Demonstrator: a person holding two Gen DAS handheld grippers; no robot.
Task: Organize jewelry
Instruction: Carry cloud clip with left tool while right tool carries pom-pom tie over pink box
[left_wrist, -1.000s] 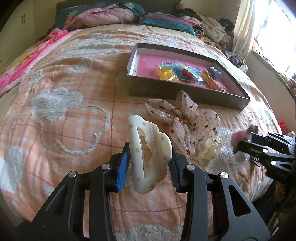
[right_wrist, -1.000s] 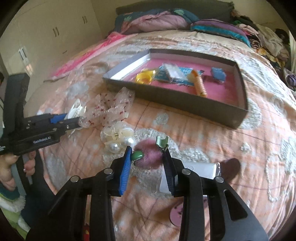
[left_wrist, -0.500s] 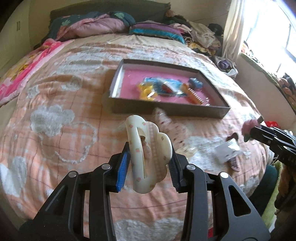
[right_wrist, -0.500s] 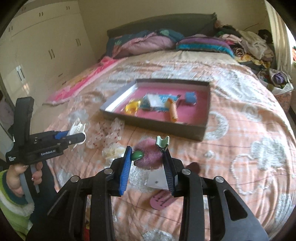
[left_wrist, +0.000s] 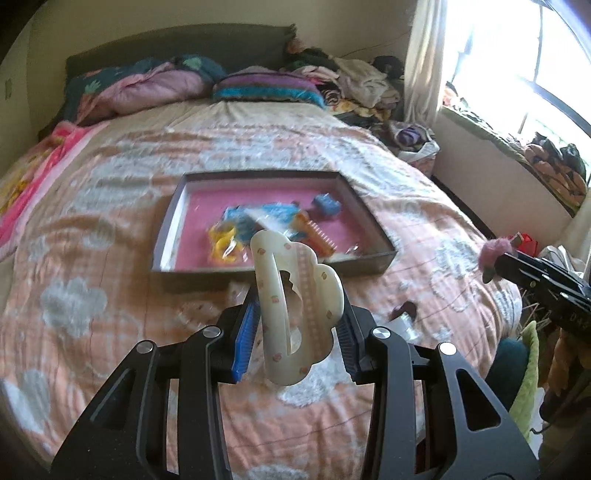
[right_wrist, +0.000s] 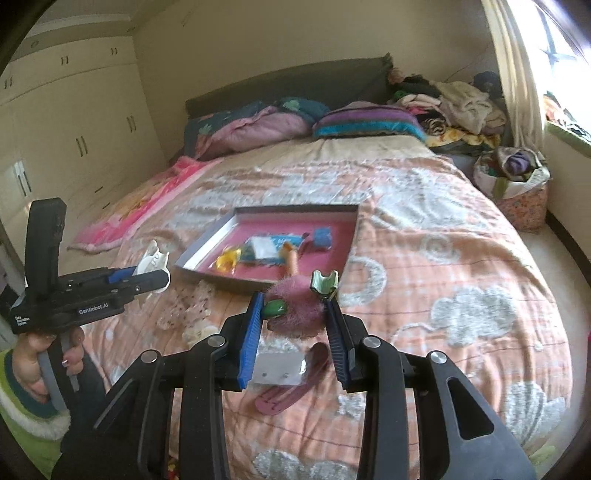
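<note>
My left gripper (left_wrist: 295, 328) is shut on a cream cloud-shaped hair claw (left_wrist: 295, 306) and holds it well above the bed, in front of the grey box with a pink floor (left_wrist: 207, 218). The box holds a yellow clip (left_wrist: 221, 245), blue packets (left_wrist: 273, 214) and an orange comb (left_wrist: 321, 242). My right gripper (right_wrist: 295, 317) is shut on a pink fuzzy hair clip with a green bead (right_wrist: 295, 310), also raised above the bed. The box (right_wrist: 343, 225) lies ahead of it. Each gripper shows in the other's view: the left (right_wrist: 151, 273), the right (left_wrist: 495, 264).
On the peach quilt lie a sheer dotted bow and a pearl clip (right_wrist: 192, 314), a silver card (right_wrist: 280, 367) and a pink card (right_wrist: 284, 395). Pillows and folded blankets (left_wrist: 177, 85) line the headboard. A clothes pile and a basket (right_wrist: 513, 184) stand at the right; wardrobes (right_wrist: 74, 122) at the left.
Both grippers have risen and pulled back from the bed with their clips still held. The box and the loose items now look smaller and lower in both views.
</note>
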